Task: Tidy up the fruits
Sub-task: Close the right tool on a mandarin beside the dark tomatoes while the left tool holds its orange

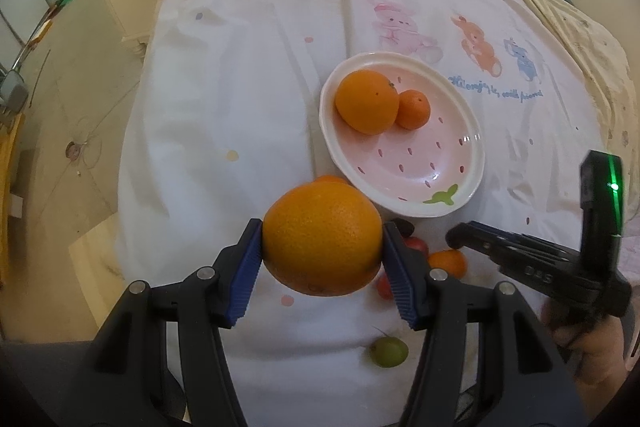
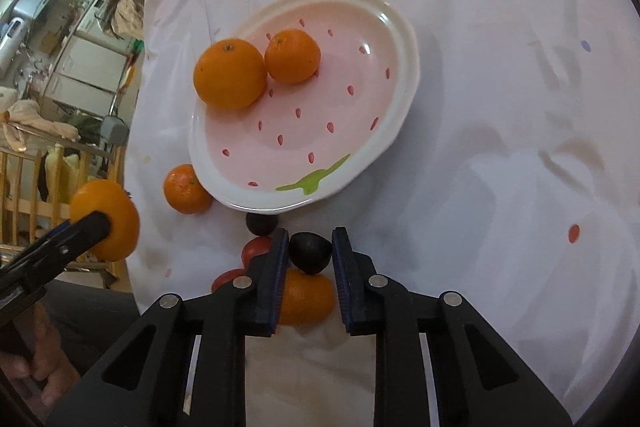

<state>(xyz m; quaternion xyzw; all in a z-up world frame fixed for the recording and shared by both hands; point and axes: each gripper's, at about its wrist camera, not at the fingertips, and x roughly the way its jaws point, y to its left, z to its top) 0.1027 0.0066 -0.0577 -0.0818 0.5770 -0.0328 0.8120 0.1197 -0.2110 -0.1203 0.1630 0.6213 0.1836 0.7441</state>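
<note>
Right now I have fruit in both grippers and the plate (image 2: 400, 39) is my reference for everything. My left gripper (image 1: 322, 247) is part-open and clamped on a big orange (image 1: 322, 235), held above the cloth (image 1: 240, 107) just short of the plate's near rim. My right gripper (image 2: 310, 255) has narrowed almost fully and its pads press on a small dark fruit (image 2: 310, 251), also just short of the near rim, over the green leaf mark.

On the plate, at its far left side, sit one orange (image 2: 230, 74) and a smaller mandarin (image 2: 293, 56), touching each other. Off the plate: a mandarin (image 2: 186, 189) against its near left rim, another dark fruit (image 2: 261, 223) right at the near rim, two red fruits (image 2: 256, 247) a little nearer to me, an orange one (image 2: 306, 301) under my right jaws, and a green fruit (image 1: 389, 351) farthest from the plate.

I judge the sorting to be partly done, with most of the small fruit still on the cloth. Next I need to carry the big orange over the plate's open middle and release it low, so that it does not roll into the two already there. The dark fruit is small and rounded; it may slip, so I would lift it gently.
</note>
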